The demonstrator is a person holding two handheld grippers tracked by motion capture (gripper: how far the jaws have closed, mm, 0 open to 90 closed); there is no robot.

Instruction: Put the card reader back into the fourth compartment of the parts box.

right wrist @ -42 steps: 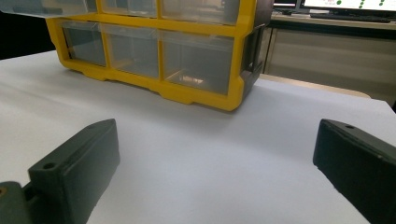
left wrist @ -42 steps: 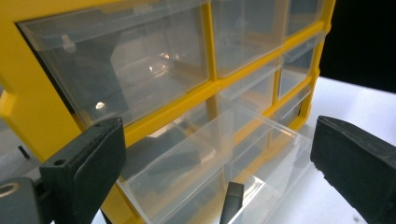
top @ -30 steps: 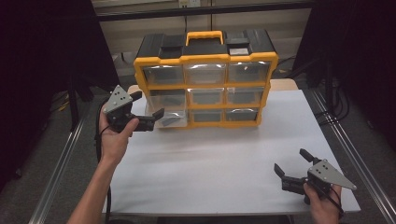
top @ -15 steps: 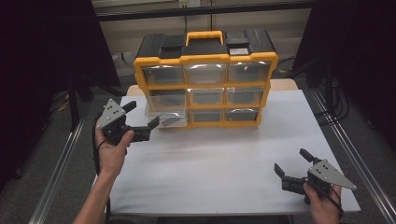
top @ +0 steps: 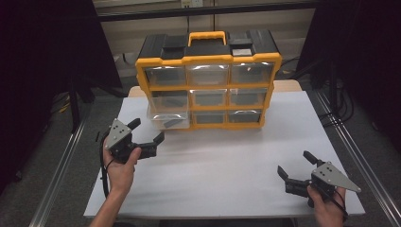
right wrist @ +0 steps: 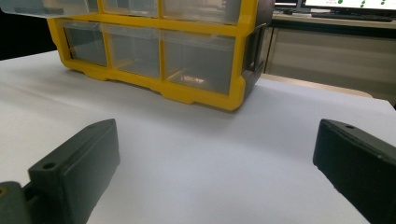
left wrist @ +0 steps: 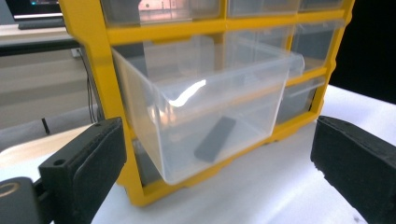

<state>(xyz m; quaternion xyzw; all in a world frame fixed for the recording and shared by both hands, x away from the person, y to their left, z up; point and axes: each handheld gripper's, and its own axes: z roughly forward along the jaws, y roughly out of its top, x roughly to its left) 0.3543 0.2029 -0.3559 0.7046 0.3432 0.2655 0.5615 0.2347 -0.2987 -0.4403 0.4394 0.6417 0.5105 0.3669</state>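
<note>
A yellow and black drawer cabinet (top: 208,80) stands at the back of the white table (top: 227,175). One clear drawer (top: 169,117) at its left side is pulled out, with a flat dark piece (top: 170,122) lying in it. My left gripper (top: 147,131) is open, held in front of and a little left of that drawer, apart from it. In the left gripper view the drawer (left wrist: 205,107) and the dark piece (left wrist: 215,139) sit between the spread jaws. My right gripper (top: 294,163) rests open near the front right, with nothing between its fingers.
The cabinet's other clear drawers (right wrist: 196,56) are pushed in. Metal rails (top: 61,170) run along both sides of the table. A wide stretch of white surface (right wrist: 201,140) lies between the right gripper and the cabinet.
My left gripper has drawn back from the pulled-out drawer, toward the person and lower over the table. The drawer stays out. The right gripper has not moved.
</note>
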